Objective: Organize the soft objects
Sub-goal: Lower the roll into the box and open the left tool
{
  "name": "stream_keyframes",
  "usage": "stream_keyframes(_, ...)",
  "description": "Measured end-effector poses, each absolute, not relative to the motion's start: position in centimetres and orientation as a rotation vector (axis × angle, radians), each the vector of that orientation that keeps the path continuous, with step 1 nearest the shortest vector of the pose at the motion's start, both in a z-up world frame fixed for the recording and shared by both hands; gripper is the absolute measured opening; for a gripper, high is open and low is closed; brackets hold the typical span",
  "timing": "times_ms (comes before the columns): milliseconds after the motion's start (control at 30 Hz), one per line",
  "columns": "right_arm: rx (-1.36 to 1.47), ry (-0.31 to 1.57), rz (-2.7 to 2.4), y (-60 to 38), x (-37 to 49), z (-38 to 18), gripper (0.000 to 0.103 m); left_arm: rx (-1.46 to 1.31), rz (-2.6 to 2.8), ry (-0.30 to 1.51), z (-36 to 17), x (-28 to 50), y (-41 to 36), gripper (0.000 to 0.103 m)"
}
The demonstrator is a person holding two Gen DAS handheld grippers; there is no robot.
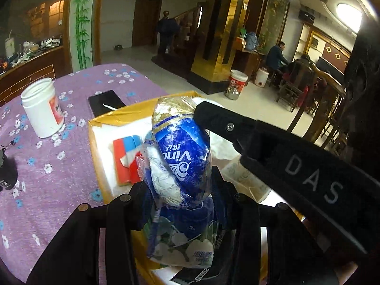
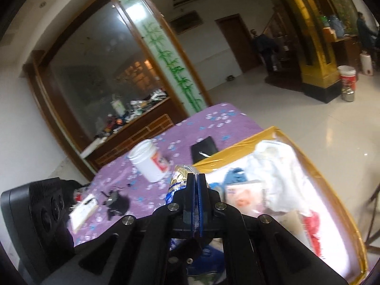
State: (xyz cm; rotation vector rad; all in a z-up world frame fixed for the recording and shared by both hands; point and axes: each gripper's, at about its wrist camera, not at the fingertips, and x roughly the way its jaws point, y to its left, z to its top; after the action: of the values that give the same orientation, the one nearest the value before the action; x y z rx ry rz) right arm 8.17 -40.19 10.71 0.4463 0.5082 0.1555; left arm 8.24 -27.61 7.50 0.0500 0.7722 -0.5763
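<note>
A blue Vinda tissue pack [image 1: 182, 156] in crinkled plastic stands upright between my left gripper's [image 1: 182, 201] jaws, which are shut on its lower part, above the yellow-rimmed box [image 1: 95, 142]. My right gripper [image 1: 201, 111] comes in from the right and pinches the pack's top edge. In the right wrist view its jaws [image 2: 196, 180] are shut on a thin fold of the pack [image 2: 178, 180]. The box [image 2: 237, 147] holds white cloth [image 2: 280, 163], a red and blue packet [image 1: 125, 156] and other soft packs.
A white jar [image 1: 42, 109] and a black phone [image 1: 104, 102] lie on the purple flowered tablecloth [image 1: 47, 166] left of the box. A small notepad [image 2: 83, 211] and a dark keyring [image 2: 116, 201] lie nearer. People, chairs and buckets are across the room.
</note>
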Motion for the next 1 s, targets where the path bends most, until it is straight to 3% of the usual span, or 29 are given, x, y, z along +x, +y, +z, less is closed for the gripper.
stream_keyframes(300,0.393,0.583,0.026,-40.8,8.7,9.3,0.002,0.075,-0.569,0.802,6.4,8.2,-28.7,0.042)
stream_keyframes(1000,0.416,0.646,-0.083,-42.3,9.2,7.7,0.002,0.23,-0.541,0.681,7.1,5.5,-29.3,0.042)
